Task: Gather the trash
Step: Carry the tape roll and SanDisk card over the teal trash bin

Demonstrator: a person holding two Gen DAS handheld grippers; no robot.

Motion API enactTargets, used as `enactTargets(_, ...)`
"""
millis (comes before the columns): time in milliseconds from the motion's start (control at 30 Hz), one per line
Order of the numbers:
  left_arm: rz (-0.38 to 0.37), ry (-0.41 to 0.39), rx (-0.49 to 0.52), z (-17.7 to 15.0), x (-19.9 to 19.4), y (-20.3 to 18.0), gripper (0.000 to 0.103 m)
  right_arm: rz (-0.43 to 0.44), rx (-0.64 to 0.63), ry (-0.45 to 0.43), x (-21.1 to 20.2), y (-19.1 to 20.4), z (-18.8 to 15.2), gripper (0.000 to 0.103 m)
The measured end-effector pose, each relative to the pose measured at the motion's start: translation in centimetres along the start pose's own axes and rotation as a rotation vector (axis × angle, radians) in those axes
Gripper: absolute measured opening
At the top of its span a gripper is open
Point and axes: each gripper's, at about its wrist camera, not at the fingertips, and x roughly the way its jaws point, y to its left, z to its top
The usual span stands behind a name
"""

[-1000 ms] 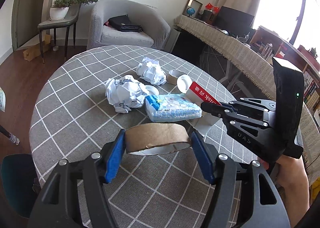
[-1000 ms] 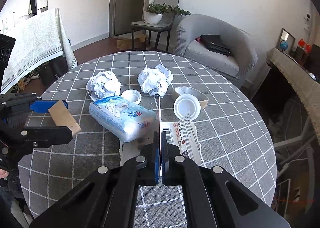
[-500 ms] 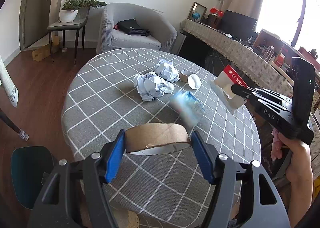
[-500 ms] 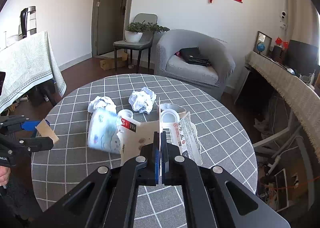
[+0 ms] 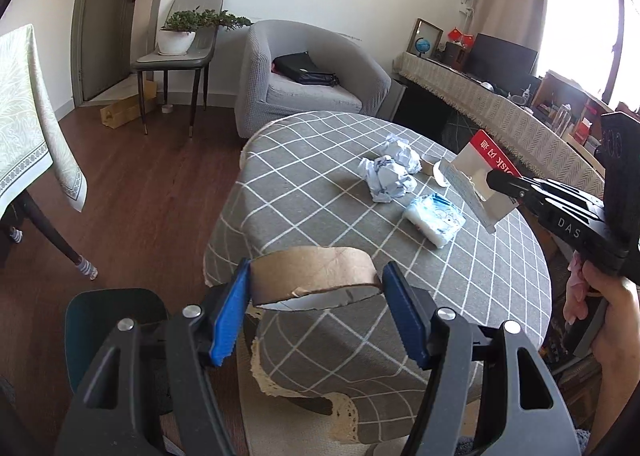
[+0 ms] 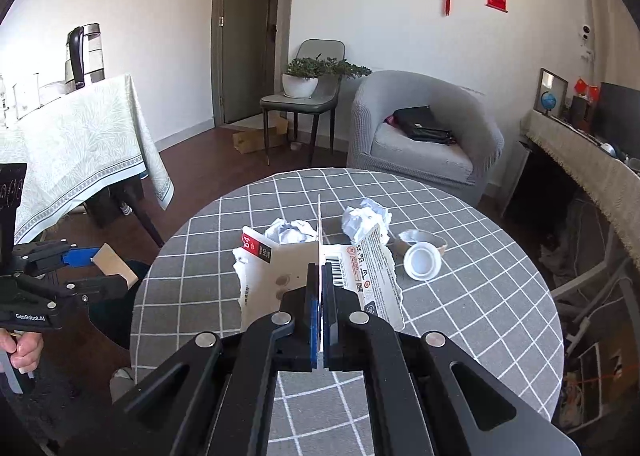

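Observation:
My left gripper is shut on a brown cardboard tape ring, held off the near left edge of the round table. It also shows in the right wrist view. My right gripper is shut on a torn white cardboard package with a red label, lifted above the table; this package also shows in the left wrist view. On the table lie two crumpled paper balls, a blue-white tissue pack and a white lid.
A small tape roll lies behind the lid. A dark teal bin or stool stands on the floor below my left gripper. A grey armchair, a chair with a plant and a second clothed table stand around.
Both grippers have pulled back and risen from the table with their loads. The tissue pack slid off the lifted package and now lies on the table. The left gripper has swung left.

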Motion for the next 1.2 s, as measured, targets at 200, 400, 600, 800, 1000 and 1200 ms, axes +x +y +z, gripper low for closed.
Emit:
enactTargets(200, 0.075, -0.026, 0.004, 0.2, -0.8, 3.4, 0.068, 0.056, -0.020, 0.003, 1.5, 3.4, 1.4, 0.001)
enactTargets(400, 0.138, -0.011, -0.021, -0.3, -0.9, 7.6, 0.068, 0.114, -0.017, 0.012, 3.4, 6.1, 2.8, 0.001)
enactTargets(600, 0.188, 0.024, -0.065, -1.1, -1.2, 12.5, 0.068, 0.190, 0.015, 0.026, 5.5, 9.6, 3.9, 0.001)
enactTargets(800, 0.220, 0.062, -0.102, -2.1, -1.3, 16.6, 0.068, 0.255, 0.006, 0.056, 7.9, 13.9, 4.6, 0.001)
enactTargets(1000, 0.230, 0.111, -0.164, -3.4, -0.9, 20.0, 0.068, 0.300, -0.006, 0.083, 9.7, 17.5, 5.1, 0.001)
enactTargets(1200, 0.265, 0.195, -0.195, -5.2, 0.4, 22.6, 0.068, 0.363, -0.022, 0.120, 11.5, 21.1, 5.1, 0.001)
